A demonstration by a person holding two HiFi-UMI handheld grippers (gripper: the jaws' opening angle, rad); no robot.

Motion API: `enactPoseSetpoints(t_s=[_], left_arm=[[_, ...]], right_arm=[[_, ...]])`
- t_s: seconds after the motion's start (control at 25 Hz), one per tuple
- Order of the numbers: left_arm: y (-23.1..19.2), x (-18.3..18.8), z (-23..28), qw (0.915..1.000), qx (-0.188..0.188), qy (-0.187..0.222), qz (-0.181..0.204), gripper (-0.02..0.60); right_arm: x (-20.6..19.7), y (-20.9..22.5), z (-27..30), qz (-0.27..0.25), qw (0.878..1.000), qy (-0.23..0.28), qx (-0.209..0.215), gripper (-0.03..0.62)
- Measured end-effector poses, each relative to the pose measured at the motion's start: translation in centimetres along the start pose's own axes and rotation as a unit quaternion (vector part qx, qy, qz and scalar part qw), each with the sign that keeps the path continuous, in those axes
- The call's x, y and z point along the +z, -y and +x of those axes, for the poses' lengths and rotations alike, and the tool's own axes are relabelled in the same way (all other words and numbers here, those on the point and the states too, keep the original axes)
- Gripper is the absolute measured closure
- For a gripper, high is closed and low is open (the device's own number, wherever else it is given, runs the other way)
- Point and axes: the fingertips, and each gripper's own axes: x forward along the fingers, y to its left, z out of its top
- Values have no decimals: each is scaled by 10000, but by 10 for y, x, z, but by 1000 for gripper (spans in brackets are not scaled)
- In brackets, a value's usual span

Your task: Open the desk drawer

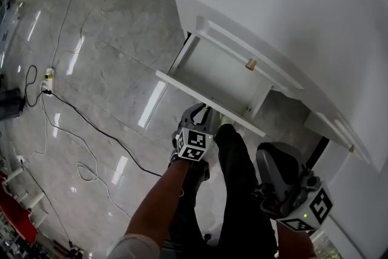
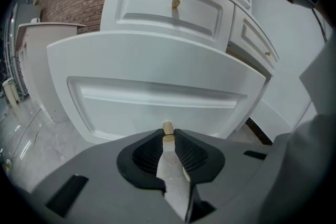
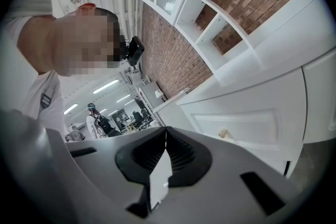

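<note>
The white desk fills the upper right of the head view, with one drawer pulled out toward me. My left gripper reaches up to that drawer's front. In the left gripper view its jaws are shut on the small wooden knob at the middle of the drawer front panel. My right gripper hangs low at the right, apart from the desk. In its own view the right gripper is shut with nothing between the pads.
Above the held drawer is a closed drawer with its own knob, and another closed drawer lies to the right. Cables and a power strip lie on the marble floor at left. My dark trouser leg is below the drawer.
</note>
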Motion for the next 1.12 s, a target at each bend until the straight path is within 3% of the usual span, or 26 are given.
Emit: enactPoseSetpoints(t_s=[0.68, 0.96, 1.12], left_arm=[[10, -56, -61, 9993, -45, -364, -63, 500], [15, -40, -100, 9995, -49, -327, -26, 523], [20, -13, -136, 9998, -17, -212, -31, 546]], right_arm=[[-17, -58, -6, -4, 9992, -284, 274, 576], [-3, -73, -5, 33, 9992, -301, 264, 576], [7, -78, -6, -48, 9991, -366, 205, 576]])
